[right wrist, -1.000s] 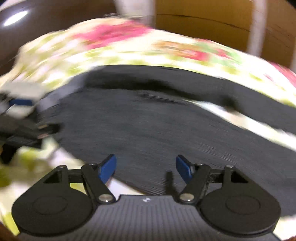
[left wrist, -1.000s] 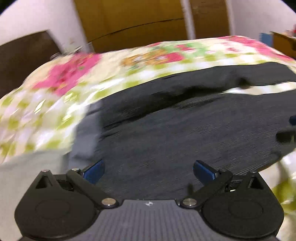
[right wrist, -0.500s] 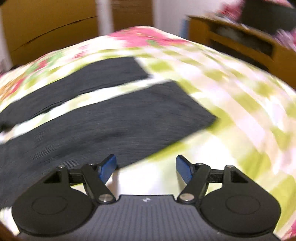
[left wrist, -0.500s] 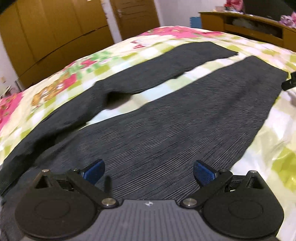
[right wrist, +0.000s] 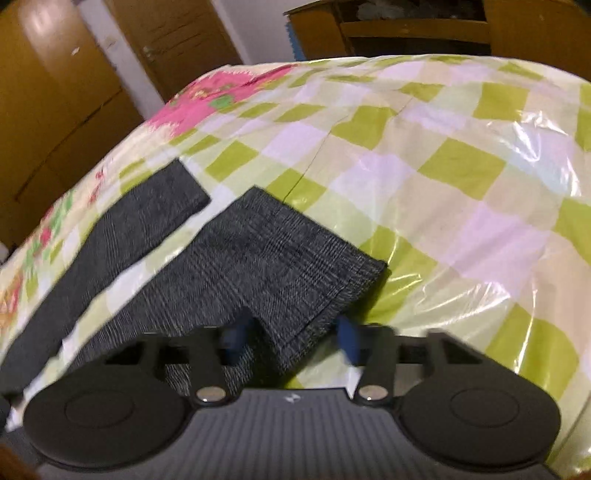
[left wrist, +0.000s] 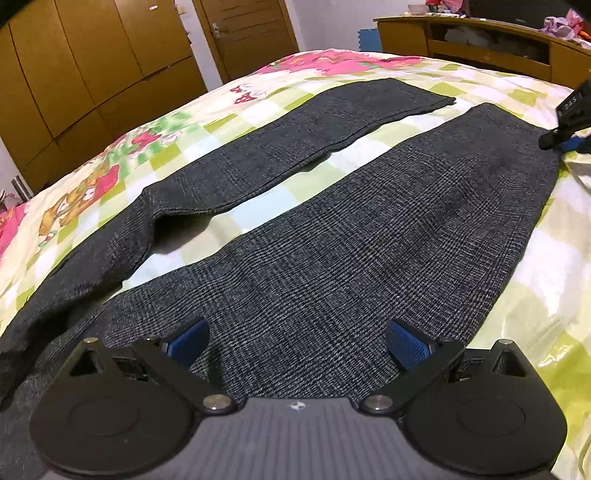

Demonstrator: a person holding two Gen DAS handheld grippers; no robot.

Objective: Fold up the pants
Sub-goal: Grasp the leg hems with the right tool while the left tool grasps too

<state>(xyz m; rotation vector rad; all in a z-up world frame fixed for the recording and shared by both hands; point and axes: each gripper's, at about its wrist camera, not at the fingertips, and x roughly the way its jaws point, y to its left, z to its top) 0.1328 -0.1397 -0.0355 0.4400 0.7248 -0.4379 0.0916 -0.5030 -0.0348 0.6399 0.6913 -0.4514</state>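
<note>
Dark grey checked pants (left wrist: 332,229) lie flat on the bed, legs spread in a narrow V. My left gripper (left wrist: 297,343) hovers open over the upper part of the near leg, nothing between its blue pads (left wrist: 408,347). The far leg (left wrist: 295,147) runs off to the upper right. At the near leg's hem (right wrist: 295,280) my right gripper (right wrist: 291,341) is closing, and the hem's corner lies between its pads, which still stand apart. That gripper (left wrist: 569,129) also shows at the right edge of the left wrist view.
The bed cover (left wrist: 535,277) is green-and-white checked with pink flowers under a shiny plastic sheet (right wrist: 535,140). Brown wardrobes (left wrist: 92,74) and a door (left wrist: 247,33) stand behind the bed. A low wooden shelf unit (left wrist: 480,40) is at the far right.
Both views swung along the pants toward the leg ends. The right gripper travelled to the near leg's hem and its pads have come closer together around it. The left gripper stayed open.
</note>
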